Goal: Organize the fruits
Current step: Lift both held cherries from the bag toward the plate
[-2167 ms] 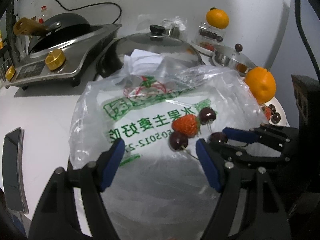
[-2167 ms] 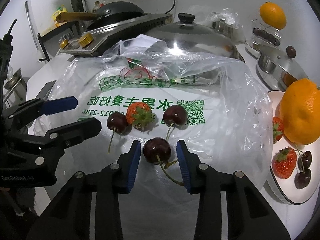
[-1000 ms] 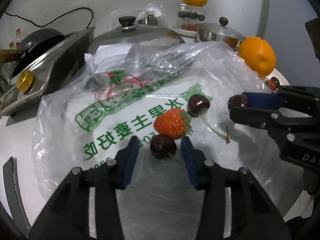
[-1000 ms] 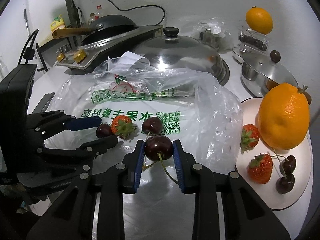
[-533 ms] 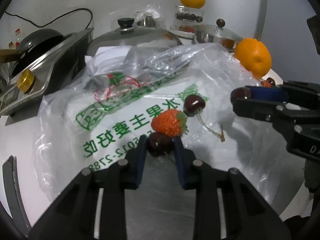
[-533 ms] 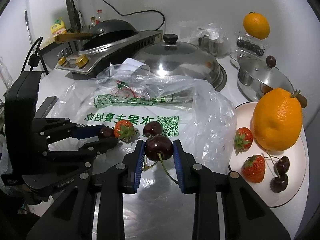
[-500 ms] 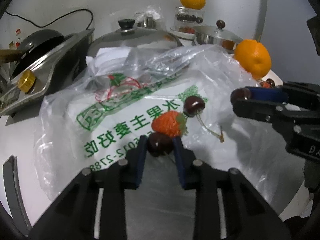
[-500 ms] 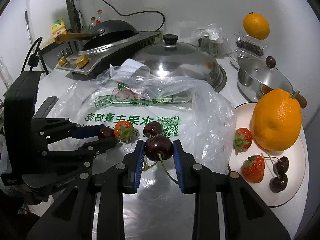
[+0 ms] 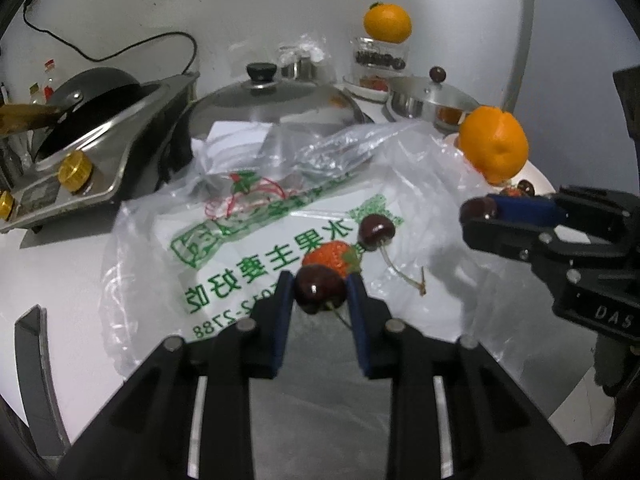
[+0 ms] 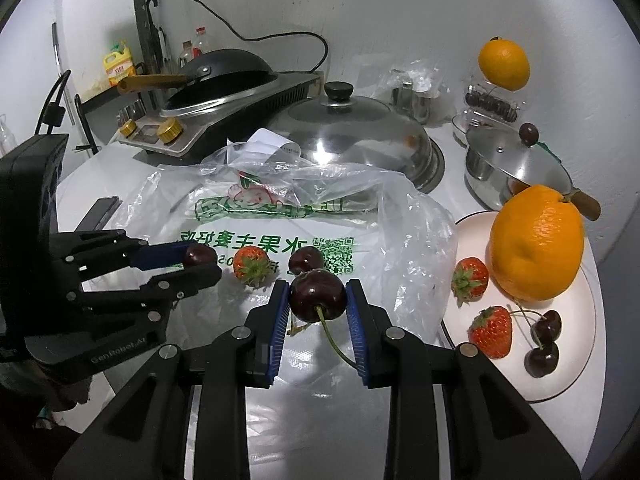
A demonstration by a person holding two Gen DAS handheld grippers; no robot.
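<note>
While cherries [image 10: 318, 295] are held, strawberry [image 10: 250, 263] (bagtop) [image 10: 420, 236] sits near.

Both grippers are built of matte black plastic. The left gripper [image 9: 320, 298] has two angular fingers lined with blue ribbed pads [image 9: 280, 320], a round silver screw head on each knuckle and a pale slot along each arm. The right gripper [image 10: 318, 298] has the same build. Seen side-on, each body carries small silver screws and grey embossed lettering, partly legible.
</note>
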